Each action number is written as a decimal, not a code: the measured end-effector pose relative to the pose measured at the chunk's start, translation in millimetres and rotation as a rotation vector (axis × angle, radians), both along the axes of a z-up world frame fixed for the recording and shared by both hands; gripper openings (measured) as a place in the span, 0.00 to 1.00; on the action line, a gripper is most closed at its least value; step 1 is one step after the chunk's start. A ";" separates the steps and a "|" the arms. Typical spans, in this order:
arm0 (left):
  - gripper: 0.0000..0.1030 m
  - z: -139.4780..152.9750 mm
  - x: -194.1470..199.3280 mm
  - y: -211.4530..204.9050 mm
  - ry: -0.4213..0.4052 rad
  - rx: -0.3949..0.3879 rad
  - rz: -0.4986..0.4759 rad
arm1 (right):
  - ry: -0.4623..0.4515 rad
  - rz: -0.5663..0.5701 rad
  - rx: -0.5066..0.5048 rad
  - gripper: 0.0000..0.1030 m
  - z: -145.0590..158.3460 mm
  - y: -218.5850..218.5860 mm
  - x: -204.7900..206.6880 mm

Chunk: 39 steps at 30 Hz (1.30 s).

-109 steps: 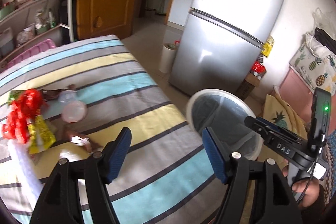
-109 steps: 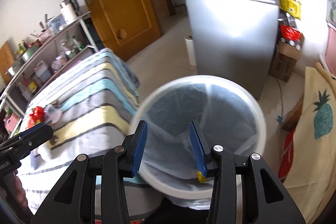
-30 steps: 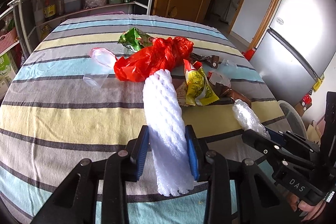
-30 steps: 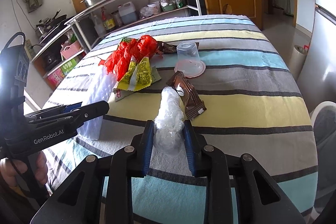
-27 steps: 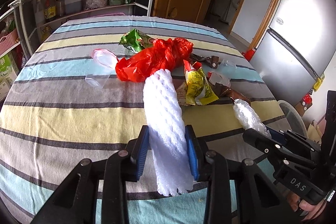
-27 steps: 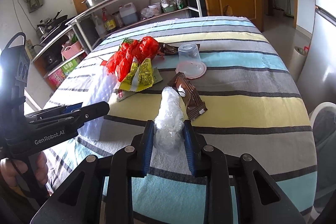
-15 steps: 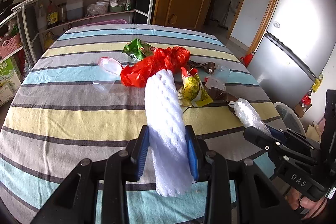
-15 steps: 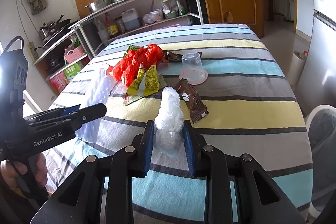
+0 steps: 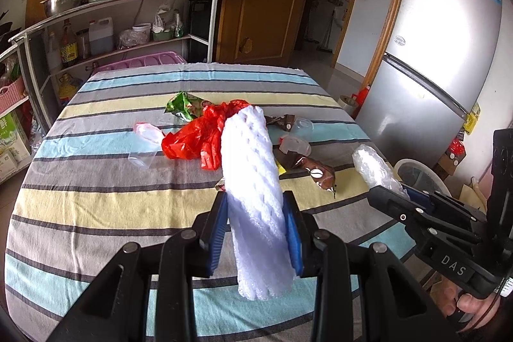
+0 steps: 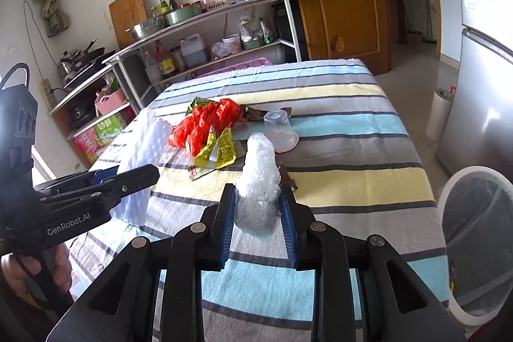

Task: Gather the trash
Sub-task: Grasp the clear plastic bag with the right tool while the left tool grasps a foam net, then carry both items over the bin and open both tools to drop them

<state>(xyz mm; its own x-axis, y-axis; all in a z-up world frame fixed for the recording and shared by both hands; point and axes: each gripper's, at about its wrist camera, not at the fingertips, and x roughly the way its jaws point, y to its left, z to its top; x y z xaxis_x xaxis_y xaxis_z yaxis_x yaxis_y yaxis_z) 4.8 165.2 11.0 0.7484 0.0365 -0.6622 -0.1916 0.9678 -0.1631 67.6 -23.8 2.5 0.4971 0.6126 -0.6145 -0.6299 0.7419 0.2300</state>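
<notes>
Striped cloth in blue, yellow and grey covers the table [image 9: 96, 201], where a heap of litter waits: a red plastic bag [image 9: 195, 138], a yellow wrapper [image 10: 221, 149], a brown wrapper [image 9: 315, 170], a green packet [image 9: 184, 108] and clear plastic cups [image 10: 277, 120]. White-rimmed and lined with a bag, the bin [image 10: 474, 213] stands on the floor just off the table's right edge, below the level of the tabletop.

Each hand carries a piece of trash clear of the cloth. The left gripper [image 9: 256, 233] is closed on a white foam net sleeve [image 9: 253, 181], its pads pressing the sleeve at mid-length so that both ends stick out. The right gripper [image 10: 258, 221] is clamped on a wad of clear plastic film [image 10: 258, 181], which bulges above the jaws; how firmly the crumpled film is caught is hard to judge from this angle.

Judging by the load in both grippers, the pick-up is done and the carry to the bin is in hand. The next move calls for swinging each piece rightward over the bin's mouth, then opening the jaws only once the trash hangs above the liner; the light foam sleeve may cling to a pad or drift wide.
</notes>
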 end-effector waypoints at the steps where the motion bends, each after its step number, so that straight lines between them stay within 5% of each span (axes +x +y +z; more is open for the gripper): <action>1: 0.34 2.1 0.3 -2.9 -0.004 0.001 -0.006 | -0.004 -0.006 0.002 0.27 1.4 -2.5 -1.1; 20: 0.34 28.6 45.9 -101.5 -0.045 0.037 -0.282 | -0.050 -0.254 0.025 0.27 29.6 -106.1 6.5; 39: 0.34 14.0 101.7 -232.9 0.021 0.045 -0.583 | 0.001 -0.549 -0.026 0.27 17.3 -241.0 26.7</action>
<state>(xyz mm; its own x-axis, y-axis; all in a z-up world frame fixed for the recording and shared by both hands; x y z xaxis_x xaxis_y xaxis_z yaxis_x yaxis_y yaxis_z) 106.5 -67.7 24.9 0.6401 -0.3489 -0.6844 0.3715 0.9204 -0.1217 94.3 -264.9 19.8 0.7390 0.2482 -0.6264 -0.1488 0.9669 0.2075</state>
